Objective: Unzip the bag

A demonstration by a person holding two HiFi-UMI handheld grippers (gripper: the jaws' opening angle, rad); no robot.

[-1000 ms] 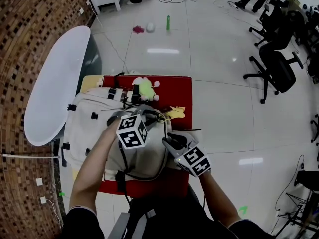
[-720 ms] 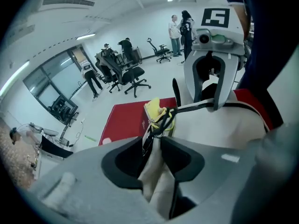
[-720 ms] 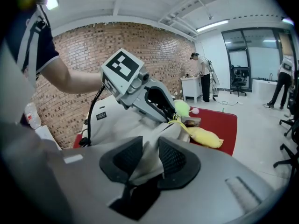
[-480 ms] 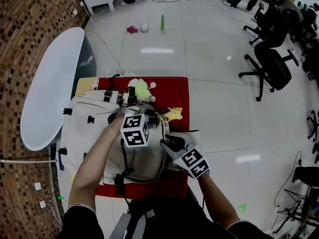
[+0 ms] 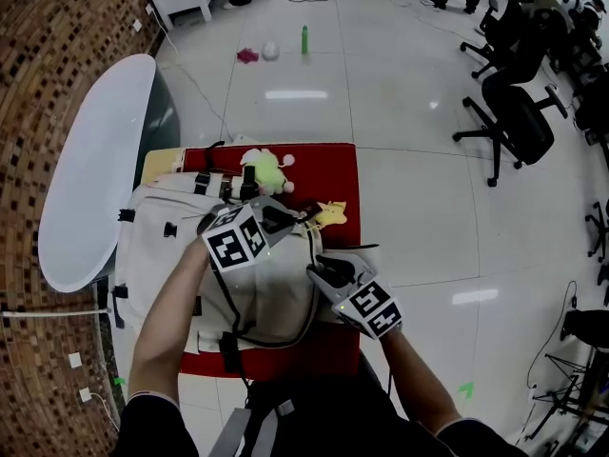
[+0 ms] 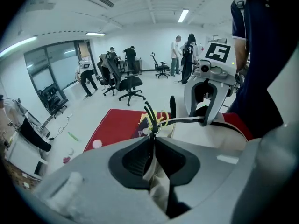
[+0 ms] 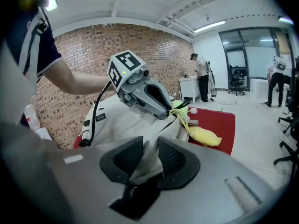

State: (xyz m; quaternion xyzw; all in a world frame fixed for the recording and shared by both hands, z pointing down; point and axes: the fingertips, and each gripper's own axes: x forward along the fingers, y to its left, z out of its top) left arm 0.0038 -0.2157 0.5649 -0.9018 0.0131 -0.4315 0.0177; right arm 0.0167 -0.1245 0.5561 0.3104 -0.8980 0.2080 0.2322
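Cream bag [image 5: 162, 246], red table [image 5: 328, 174]

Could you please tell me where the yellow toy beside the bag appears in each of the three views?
Head view: the yellow toy is at centre, beside the bag's top, on the red cloth.
Left gripper view: centre, partly hidden behind black cords.
Right gripper view: right of centre, on the red cloth.
Shared landmark: the red cloth.
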